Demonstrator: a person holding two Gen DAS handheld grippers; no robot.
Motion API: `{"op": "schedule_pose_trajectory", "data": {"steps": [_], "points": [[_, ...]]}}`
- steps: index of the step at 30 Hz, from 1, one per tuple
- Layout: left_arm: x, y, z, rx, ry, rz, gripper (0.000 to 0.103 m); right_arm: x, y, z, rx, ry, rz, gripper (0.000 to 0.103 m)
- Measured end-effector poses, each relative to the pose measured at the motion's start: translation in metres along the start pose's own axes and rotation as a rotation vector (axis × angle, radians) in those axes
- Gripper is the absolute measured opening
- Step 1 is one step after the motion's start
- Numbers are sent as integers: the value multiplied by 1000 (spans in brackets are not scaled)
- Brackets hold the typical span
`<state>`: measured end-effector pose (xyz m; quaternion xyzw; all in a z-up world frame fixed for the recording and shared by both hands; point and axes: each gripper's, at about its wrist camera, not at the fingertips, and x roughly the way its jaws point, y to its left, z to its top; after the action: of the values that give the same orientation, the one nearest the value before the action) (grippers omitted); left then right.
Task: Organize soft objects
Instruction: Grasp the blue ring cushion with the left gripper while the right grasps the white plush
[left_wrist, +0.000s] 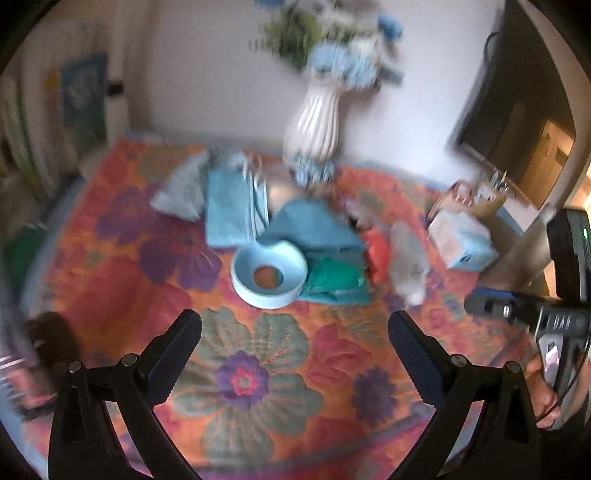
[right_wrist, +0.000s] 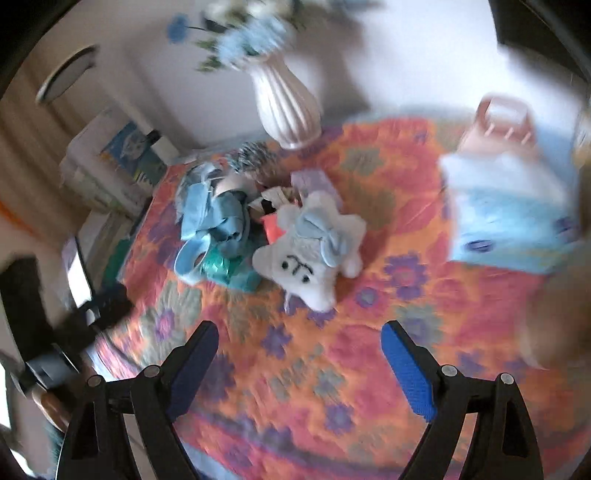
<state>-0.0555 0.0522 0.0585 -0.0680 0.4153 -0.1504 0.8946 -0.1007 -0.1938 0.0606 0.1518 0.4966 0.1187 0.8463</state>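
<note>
A heap of soft things lies mid-table on the flowered quilt (left_wrist: 258, 376). It holds teal cloths (left_wrist: 314, 229), a green cloth (left_wrist: 334, 277), a folded light blue cloth (left_wrist: 229, 210), a grey fluffy cloth (left_wrist: 181, 195) and a pale blue ring-shaped bowl (left_wrist: 269, 275). A white plush toy (right_wrist: 310, 251) with a blue bow lies face up right of the heap (right_wrist: 214, 218). My left gripper (left_wrist: 295, 321) hovers open short of the bowl. My right gripper (right_wrist: 299, 332) hovers open short of the plush. Nothing sits between either pair of fingers. Both views are blurred.
A white ribbed vase (left_wrist: 314, 122) of blue flowers stands behind the heap by the wall. A blue tissue box (right_wrist: 509, 221) and a pink basket (right_wrist: 502, 118) stand at the right. A hand (left_wrist: 543, 398) holds the right gripper's black handle (left_wrist: 546, 321).
</note>
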Motion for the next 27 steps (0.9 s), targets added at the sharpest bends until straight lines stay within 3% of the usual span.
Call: {"op": "schedule_pose_trajectory", "data": {"steps": [6,10,15,17,19,21,24,27], "points": [[51,18,11,-24,92,35,100,47,-15,24,153,44,44,89],[57,27,17,-66,79,30,100,68,-17,35,208,53,28,89],[67,21,22,-52,77,65,100,81,-2,46,182,13,-64,89],[68,17,23,-46,72,79,95,84,4,46,158,-3,-106,89],[66,13,23,-29,61,50,72,82,5,43,141,-20,-133,81],[62,9,21,-24,54,20,58,78,6,39,125,-38,-161,66],[54,10,17,-47,35,-2,53,70,0,33,134,-46,-139,59],[43,20,7,-113,42,-126,52,60,-1,27,127,-51,-134,58]]}}
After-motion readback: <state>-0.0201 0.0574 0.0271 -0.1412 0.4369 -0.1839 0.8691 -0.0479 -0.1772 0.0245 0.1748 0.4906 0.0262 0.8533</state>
